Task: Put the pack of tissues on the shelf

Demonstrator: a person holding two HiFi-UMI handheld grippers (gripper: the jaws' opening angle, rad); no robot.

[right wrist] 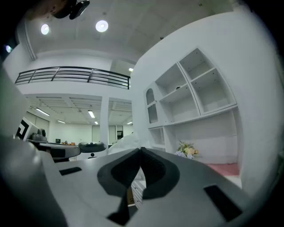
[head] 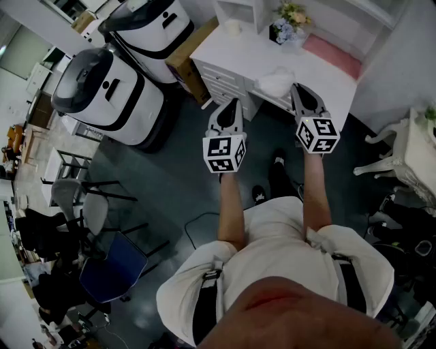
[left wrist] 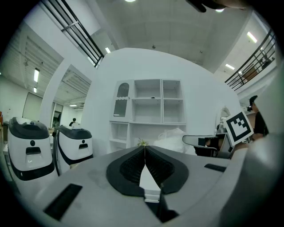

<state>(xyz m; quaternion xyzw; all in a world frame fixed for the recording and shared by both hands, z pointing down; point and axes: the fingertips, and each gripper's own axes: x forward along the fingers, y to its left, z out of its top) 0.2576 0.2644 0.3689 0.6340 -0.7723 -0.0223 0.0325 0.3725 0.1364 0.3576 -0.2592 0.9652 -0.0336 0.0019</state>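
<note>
Ahead, pack of tissues (head: pixel 274 82), near right tongs (head: pixel 298 88)

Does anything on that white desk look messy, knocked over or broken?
Nothing looks broken or spilled. The only untidy thing is a crumpled white plastic bundle lying loose at the front of the desk; the flower posy stands upright beside a flat pink mat.

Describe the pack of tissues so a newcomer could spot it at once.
Start at the white desk that carries the shelf. Near its front edge, by the tip of the right tool, lies the pack of tissues. It is a white, crinkly bundle, unlike the flowers and pink mat behind it.
</note>
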